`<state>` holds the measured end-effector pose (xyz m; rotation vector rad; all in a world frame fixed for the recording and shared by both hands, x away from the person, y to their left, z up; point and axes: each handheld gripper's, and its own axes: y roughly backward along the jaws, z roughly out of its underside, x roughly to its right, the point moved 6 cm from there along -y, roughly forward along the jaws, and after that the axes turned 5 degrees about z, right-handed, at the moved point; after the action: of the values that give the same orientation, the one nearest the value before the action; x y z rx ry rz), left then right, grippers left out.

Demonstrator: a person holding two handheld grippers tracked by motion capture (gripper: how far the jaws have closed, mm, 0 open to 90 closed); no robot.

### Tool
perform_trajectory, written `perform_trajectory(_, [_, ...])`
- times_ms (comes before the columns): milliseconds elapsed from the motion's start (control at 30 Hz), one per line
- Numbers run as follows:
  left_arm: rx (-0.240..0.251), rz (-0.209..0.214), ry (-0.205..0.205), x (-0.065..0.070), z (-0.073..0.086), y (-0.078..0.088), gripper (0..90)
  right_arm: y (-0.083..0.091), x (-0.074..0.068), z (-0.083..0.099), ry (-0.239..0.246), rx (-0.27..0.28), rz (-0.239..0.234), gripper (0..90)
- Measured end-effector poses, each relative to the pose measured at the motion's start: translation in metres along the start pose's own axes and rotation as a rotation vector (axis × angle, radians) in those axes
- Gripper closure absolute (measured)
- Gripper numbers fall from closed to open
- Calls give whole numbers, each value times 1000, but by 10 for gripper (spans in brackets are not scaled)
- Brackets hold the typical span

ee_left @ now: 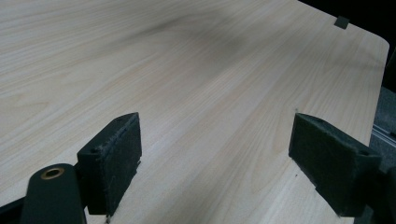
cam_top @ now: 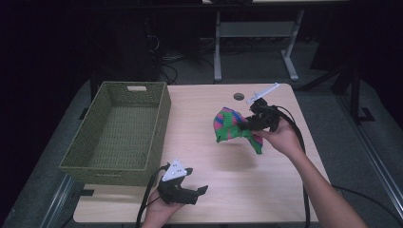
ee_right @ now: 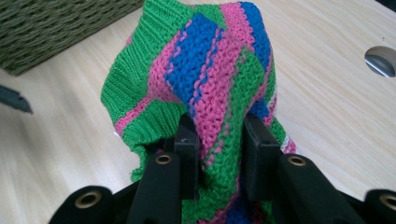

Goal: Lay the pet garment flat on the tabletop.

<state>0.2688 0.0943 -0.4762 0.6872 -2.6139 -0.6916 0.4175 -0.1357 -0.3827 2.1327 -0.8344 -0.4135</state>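
High view, nearest the person: the left gripper (cam_top: 194,191) sits in a hand at the table's (cam_top: 199,109) front edge, its jaws standing wide apart with only bare wood between them, as the left gripper view confirms. Farther out and to the right, the right gripper (cam_top: 247,127) is clamped on a knitted cloth (cam_top: 228,124) striped green, pink and blue; in the right gripper view the knit (ee_right: 210,79) bunches between the two pads and drapes over them. The cloth hangs lifted above the tabletop, right of centre. A green woven basket (cam_top: 157,123) stands along the table's left side, well apart from the cloth
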Motion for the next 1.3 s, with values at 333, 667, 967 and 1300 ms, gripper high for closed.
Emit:
perform_trajectory(333, [4,-8,5,-2,0,1,167,19,-15,20,36,34,0,702])
perform_trajectory(667, [23,-14,14,-3,-2,3,167,24,-30,47,30,53,4,701])
perform_trajectory(967, [49,-12,37,-5,-3,6,167,7,-44,71,21,29,-7,701])
perform_trajectory(1300, [41,-5,36,-4,-2,6,167,-36,-67,91,-3,-80,-69,695])
